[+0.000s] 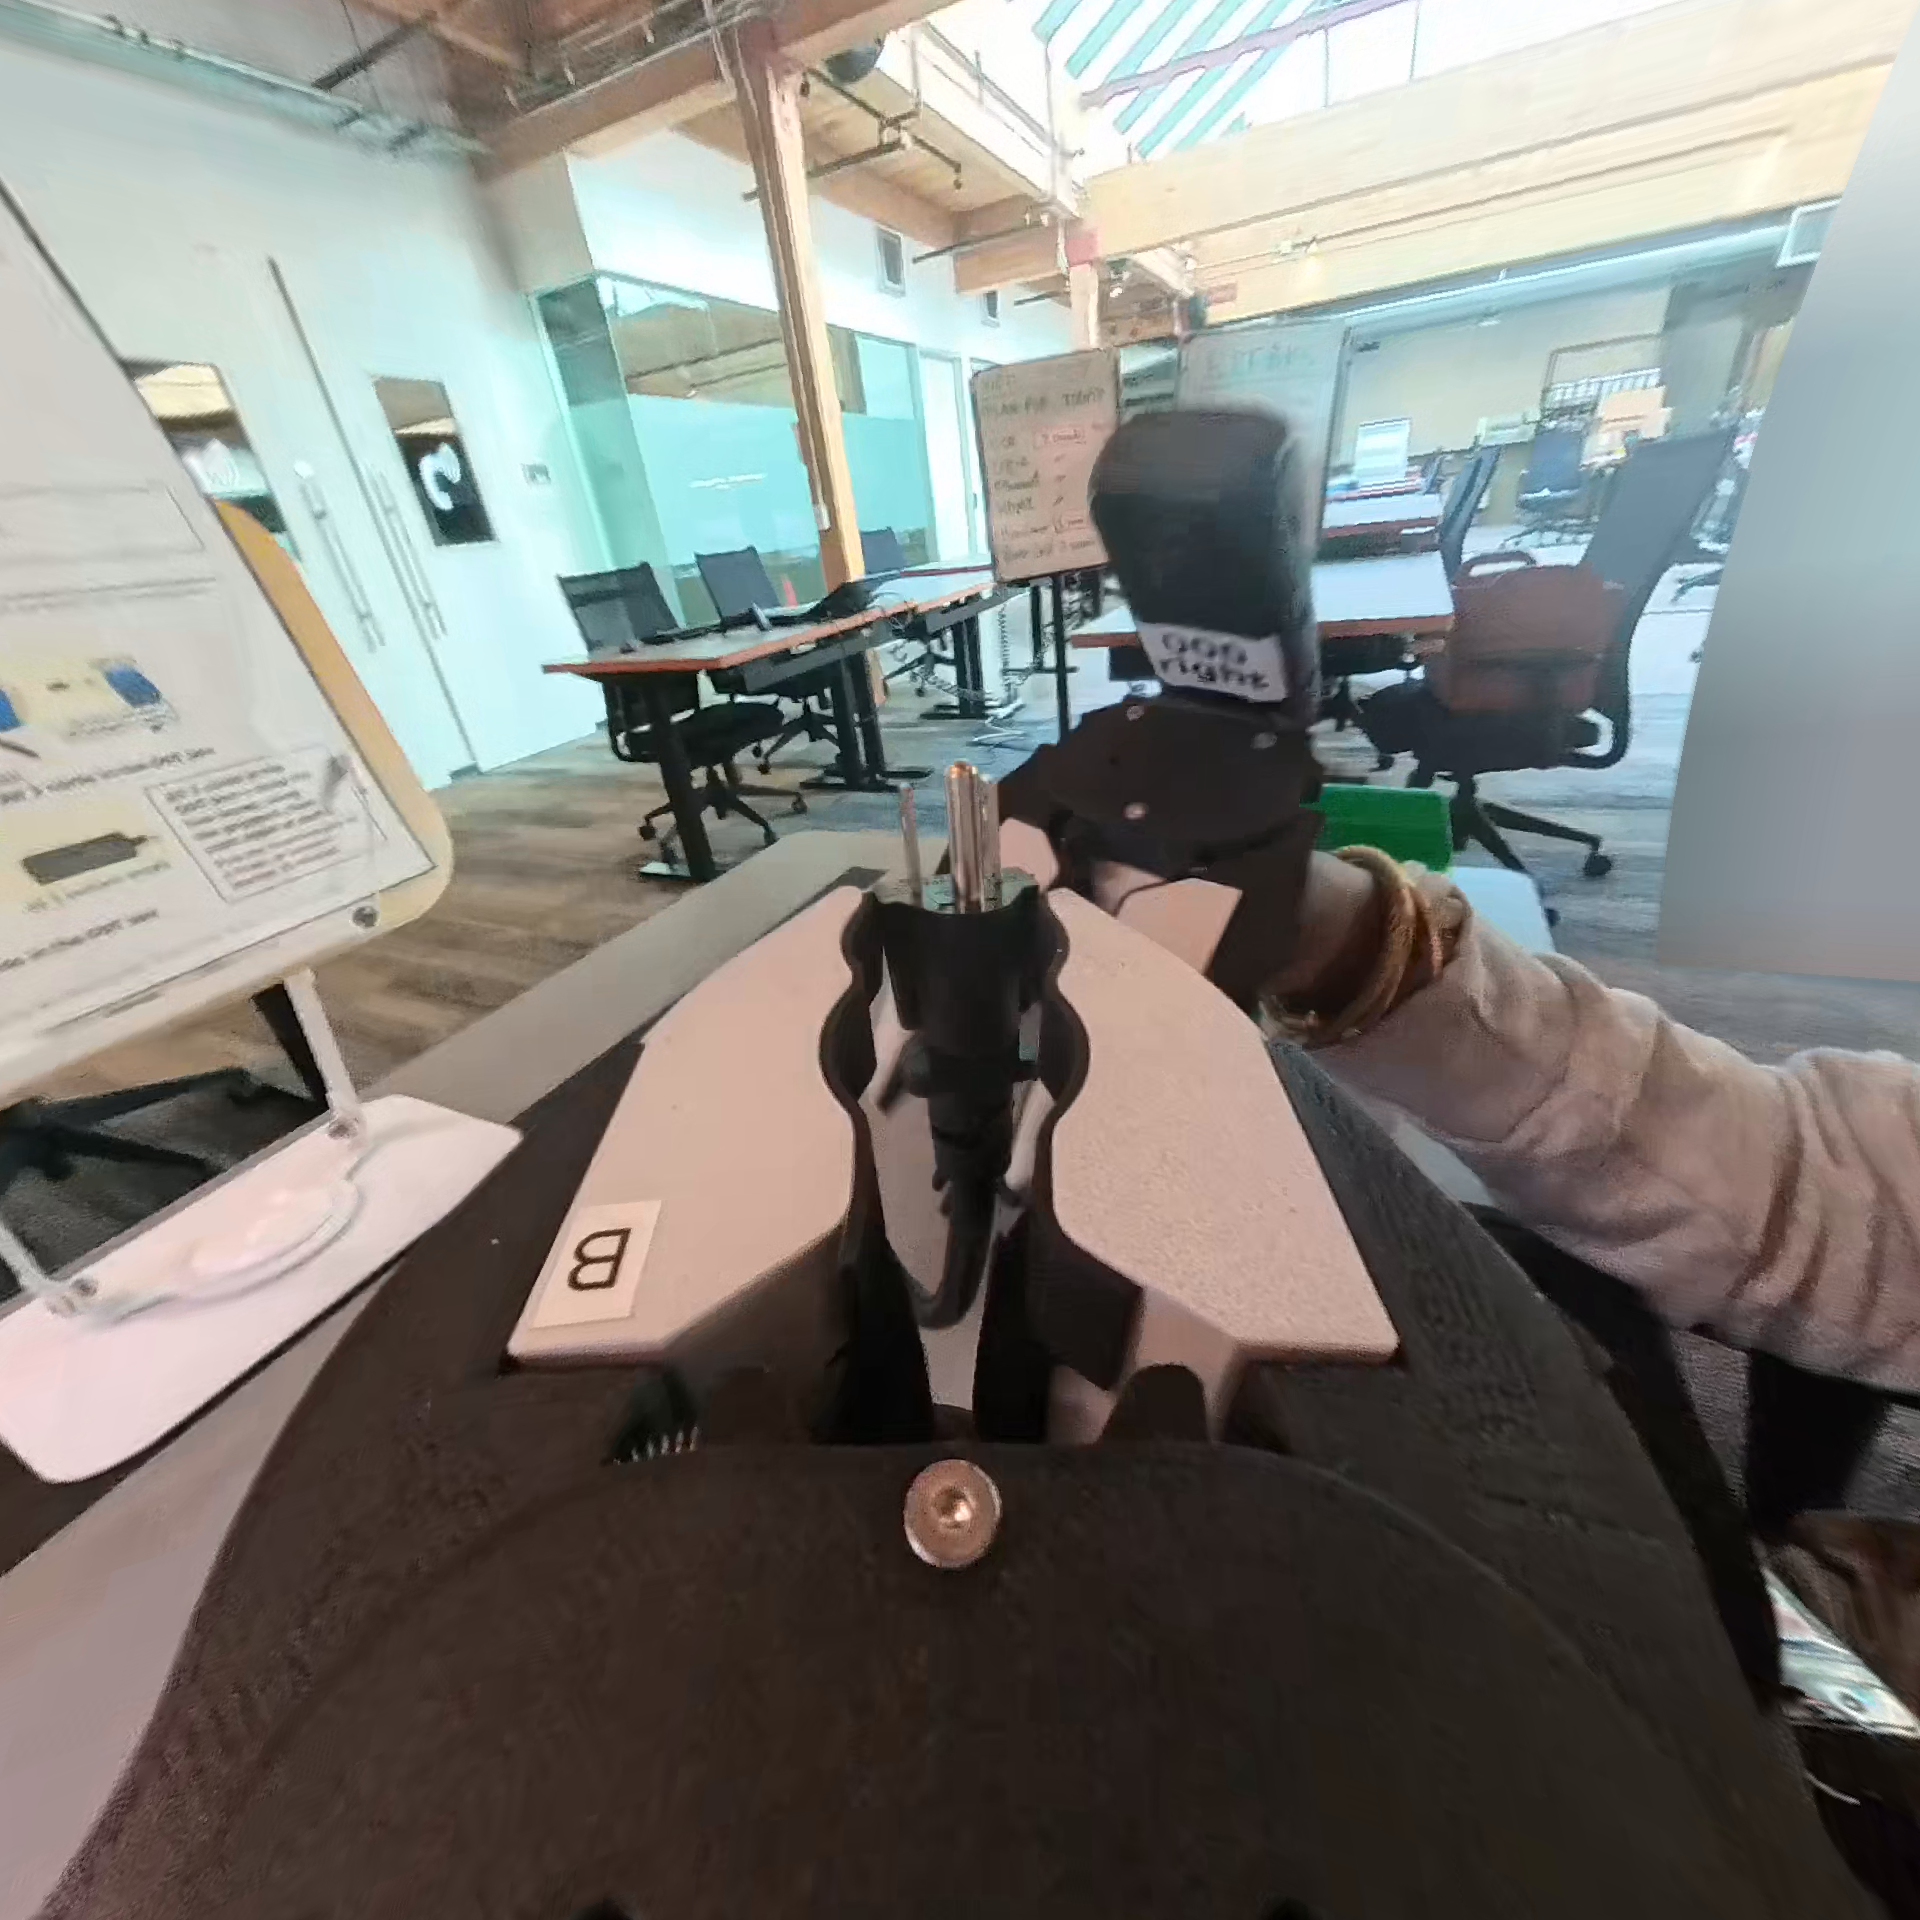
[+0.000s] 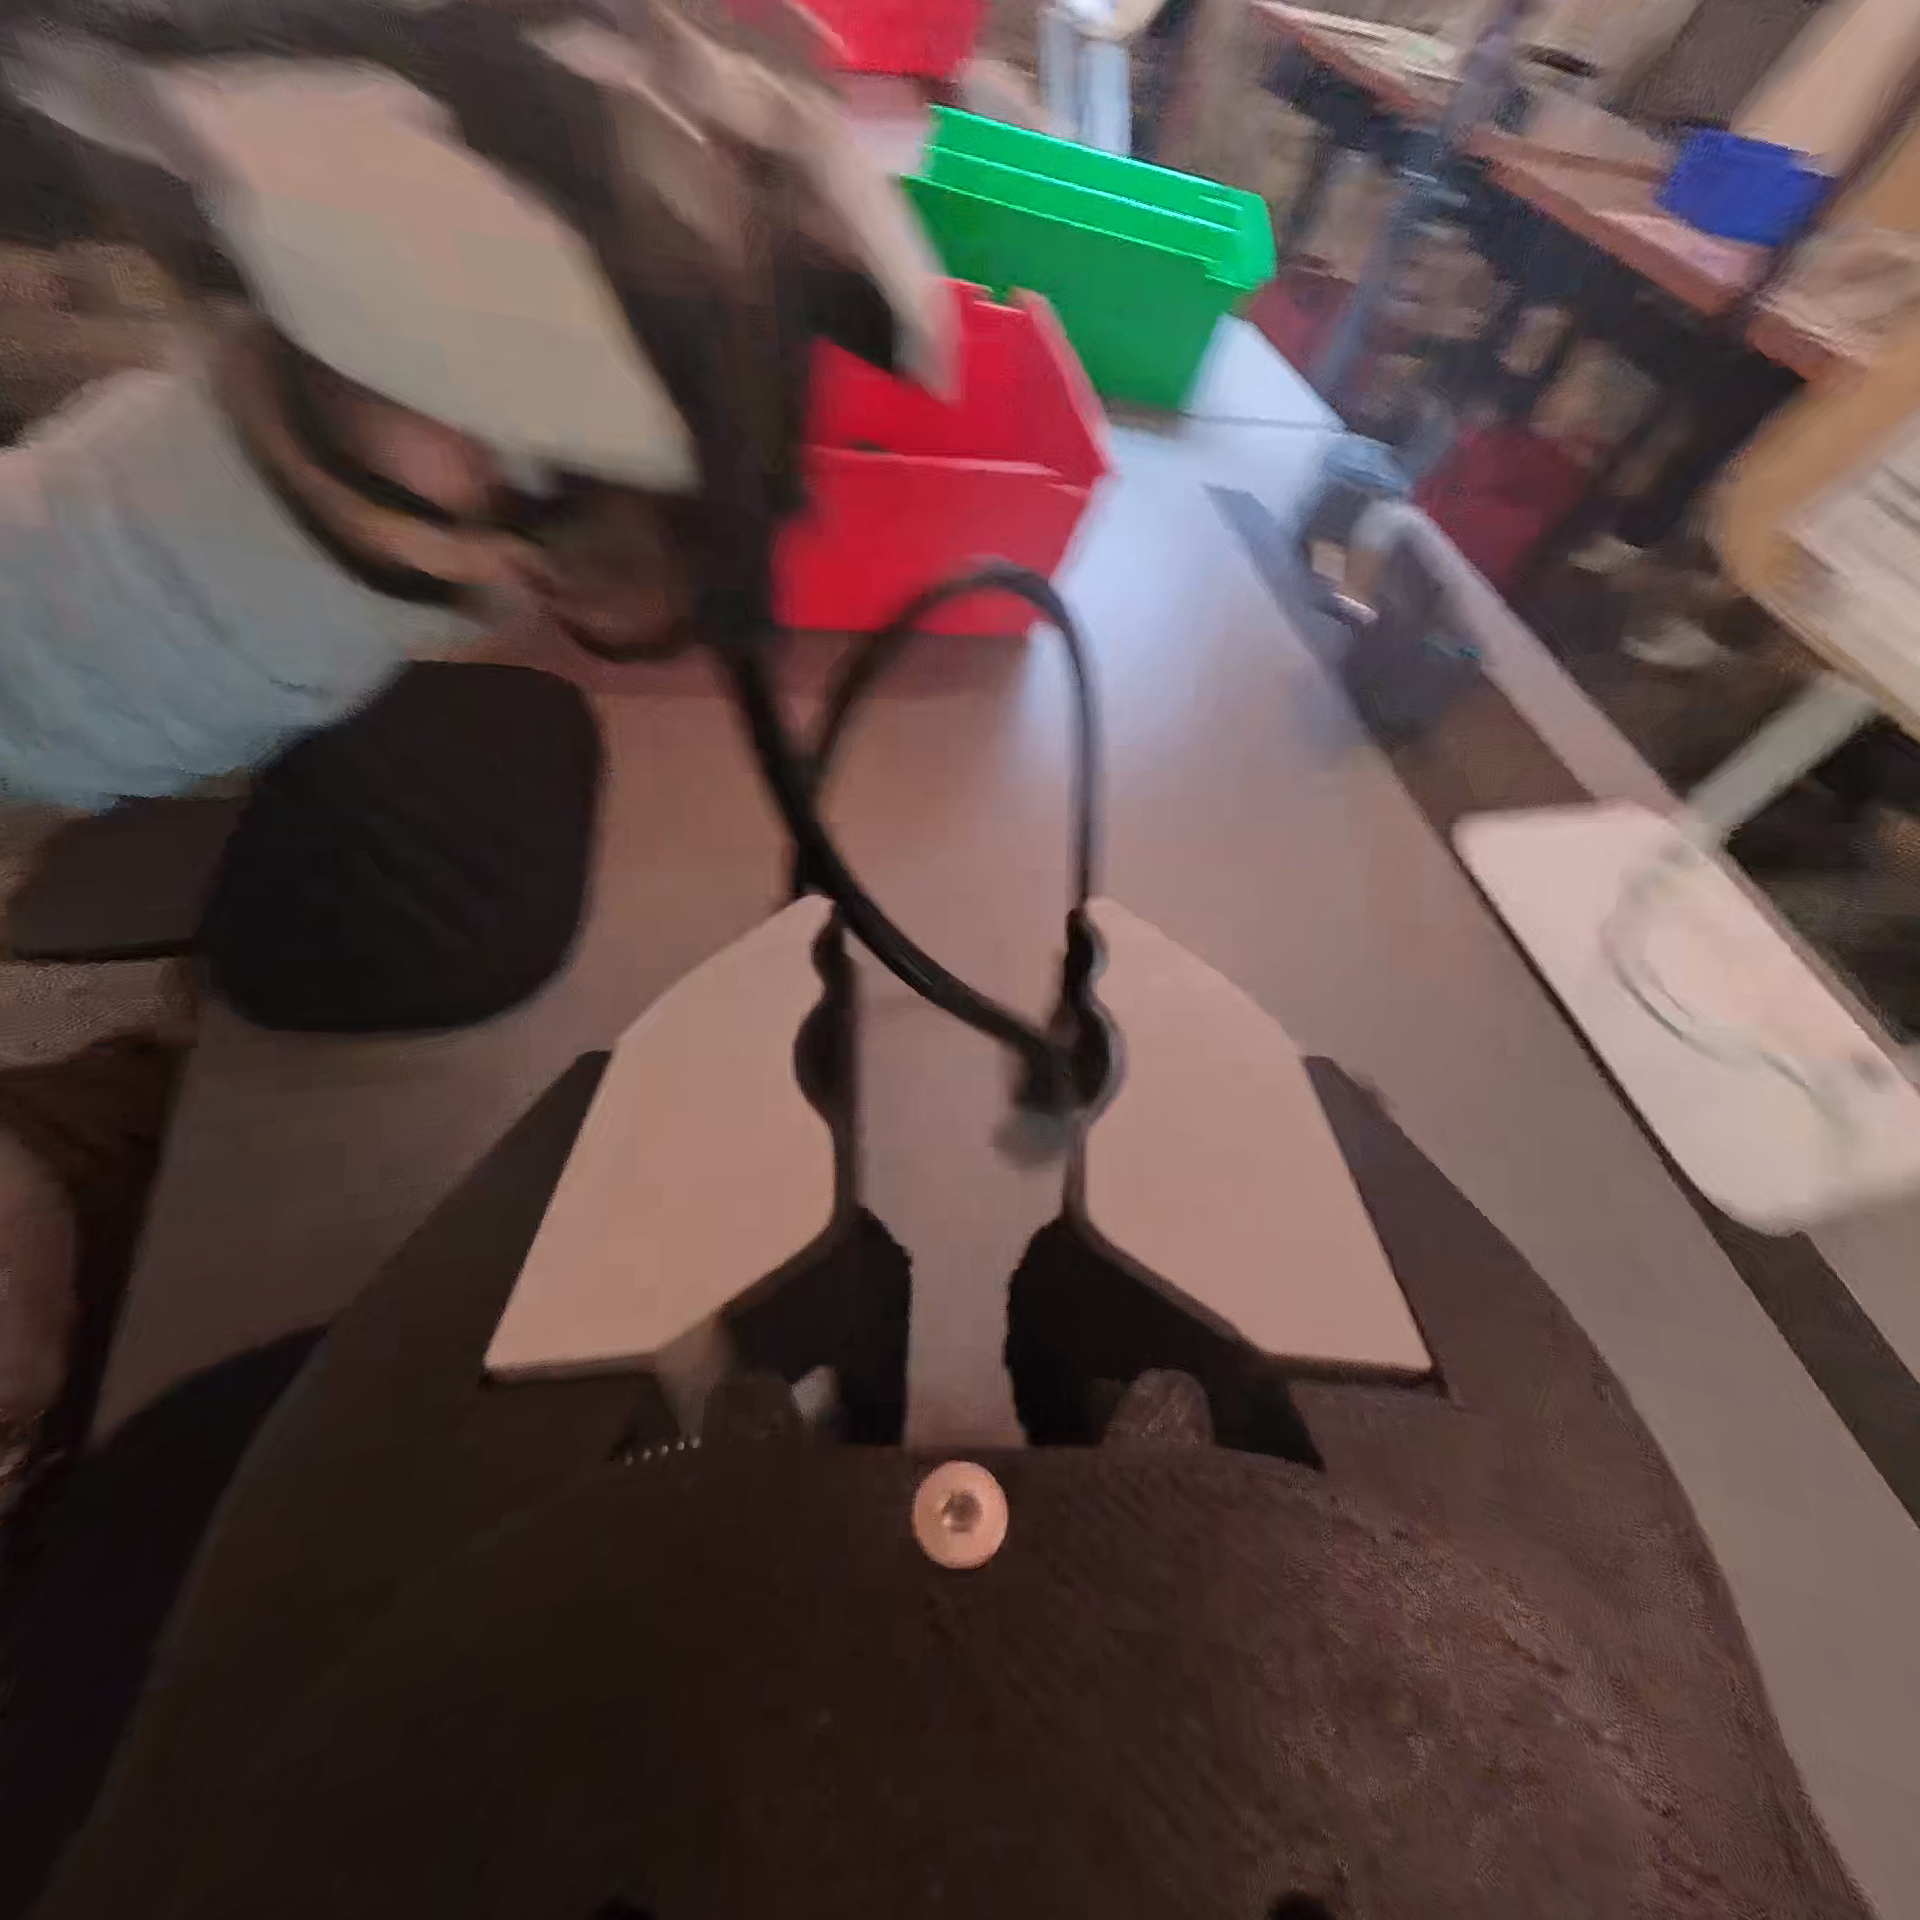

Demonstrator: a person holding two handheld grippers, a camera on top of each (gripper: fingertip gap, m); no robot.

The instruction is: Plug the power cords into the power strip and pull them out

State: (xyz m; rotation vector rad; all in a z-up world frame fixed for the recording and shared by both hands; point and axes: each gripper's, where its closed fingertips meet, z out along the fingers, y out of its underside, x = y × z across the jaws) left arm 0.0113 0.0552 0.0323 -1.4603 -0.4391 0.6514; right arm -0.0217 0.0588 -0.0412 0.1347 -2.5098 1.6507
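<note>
Left gripper [image 1: 958, 935] clamps a black plug [image 1: 961, 940], prongs fwd past the tips; right gripper [image 2: 951, 997], jaws apart w/ limp cord [image 2: 1075, 748] looping ahead: plug likely light, rigid, best held by its body.

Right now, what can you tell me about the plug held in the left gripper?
The plug is black, moulded plastic by the look of it, with shiny metal prongs pointing up and away from the camera. Its body sits clamped between the left gripper's pale fingers, with its ribbed collar and black cord trailing back between them toward the gripper body. It is in no socket. No power strip is in view.
</note>
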